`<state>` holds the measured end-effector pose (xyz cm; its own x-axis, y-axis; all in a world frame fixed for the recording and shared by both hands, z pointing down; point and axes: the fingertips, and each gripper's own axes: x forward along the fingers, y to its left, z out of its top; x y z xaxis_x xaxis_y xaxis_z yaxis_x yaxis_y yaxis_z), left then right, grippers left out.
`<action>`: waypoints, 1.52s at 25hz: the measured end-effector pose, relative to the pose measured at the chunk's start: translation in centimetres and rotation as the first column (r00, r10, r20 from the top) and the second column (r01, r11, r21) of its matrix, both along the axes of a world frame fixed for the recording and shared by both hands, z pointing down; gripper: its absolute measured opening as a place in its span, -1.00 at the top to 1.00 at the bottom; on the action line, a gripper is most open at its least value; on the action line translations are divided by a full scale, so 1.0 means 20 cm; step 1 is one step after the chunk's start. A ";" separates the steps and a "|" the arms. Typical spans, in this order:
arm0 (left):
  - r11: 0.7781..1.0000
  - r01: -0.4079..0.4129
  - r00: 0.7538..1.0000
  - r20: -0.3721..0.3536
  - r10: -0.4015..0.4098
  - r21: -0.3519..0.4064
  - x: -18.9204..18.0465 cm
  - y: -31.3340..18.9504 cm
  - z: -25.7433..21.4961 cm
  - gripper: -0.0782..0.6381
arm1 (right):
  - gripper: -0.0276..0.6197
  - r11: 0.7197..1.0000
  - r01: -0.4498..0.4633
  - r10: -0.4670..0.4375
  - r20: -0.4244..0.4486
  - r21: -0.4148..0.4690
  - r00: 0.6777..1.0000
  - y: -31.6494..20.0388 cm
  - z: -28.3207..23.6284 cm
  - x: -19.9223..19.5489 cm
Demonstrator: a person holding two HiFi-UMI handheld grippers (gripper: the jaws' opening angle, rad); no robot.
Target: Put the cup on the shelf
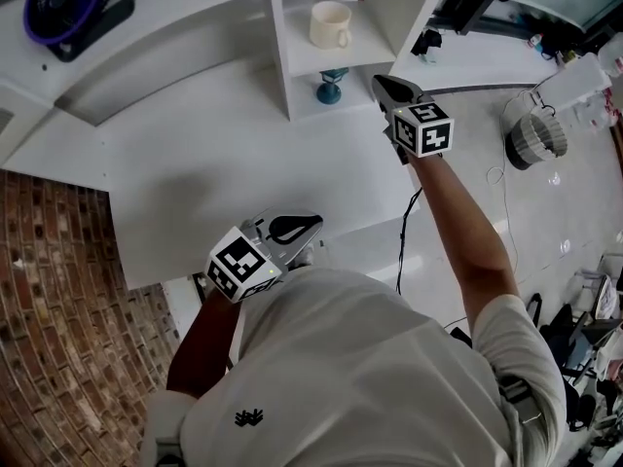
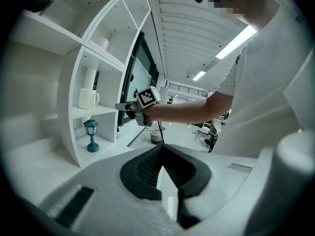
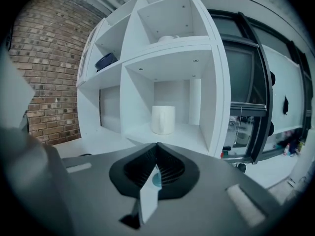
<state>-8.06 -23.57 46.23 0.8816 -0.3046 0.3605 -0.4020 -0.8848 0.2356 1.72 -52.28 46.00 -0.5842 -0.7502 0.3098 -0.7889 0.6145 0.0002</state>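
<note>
At twelve o'clock in the head view, a white shelf [image 1: 275, 27] stands on a white bench [image 1: 214, 173]. The cup [image 1: 330, 23], cream-white, stands upright in one of its open compartments, with its handle toward three o'clock. In the compartment directly below it stands a small teal lantern [image 1: 331, 88].

The right gripper [image 1: 387, 88] is held out on a straight arm at about one o'clock, just outside the shelf's front edge, pointing toward the cup but apart from it. In the right gripper view its fingers are pressed together with nothing between them. The cup [image 3: 163, 119] sits at twelve o'clock beyond their tips, alone on its board and near the compartment's middle.

The left gripper [image 1: 295, 229] is low, at about six o'clock, close to the person's body and over the bench's near edge. In the left gripper view its fingers are also closed on nothing. Far off at ten o'clock in that view, the cup [image 2: 87, 99] shows on the board above the lantern [image 2: 91, 135].

Judged from how things lie, the placing step looks finished: the cup rests on the shelf, free of both grippers. What seems left is only to bring the right gripper back toward the body. That calls for a straight pull away from the shelf, keeping the closed fingers off the compartment's upright wall and off the cup's handle. No new grasp looks needed, and the left gripper has no evident part to play.
</note>
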 end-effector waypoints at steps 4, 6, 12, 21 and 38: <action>1.000 0.008 1.000 0.005 -0.008 0.007 0.08 0.07 -0.01 0.77 | 0.89 1.000 0.024 -0.024 0.004 -0.005 1.000 0.11 0.00 0.05; 1.000 0.017 1.000 0.007 -0.018 0.008 0.12 0.10 -0.01 0.77 | 0.88 0.999 0.040 -0.040 0.003 -0.007 0.999 0.18 0.00 0.06; 0.998 0.063 0.998 0.012 -0.063 0.013 0.21 0.21 -0.01 0.77 | 0.88 0.995 0.095 -0.095 0.011 -0.022 0.995 0.40 0.04 0.11; 0.990 0.141 0.989 0.045 -0.141 -0.003 0.28 0.41 0.06 0.77 | 0.88 0.986 0.159 -0.158 0.020 -0.053 0.987 0.78 0.17 0.18; 0.960 0.278 0.960 0.038 -0.278 0.014 0.34 0.67 0.02 0.77 | 0.88 0.954 0.262 -0.243 0.132 -0.146 0.961 1.47 0.29 0.38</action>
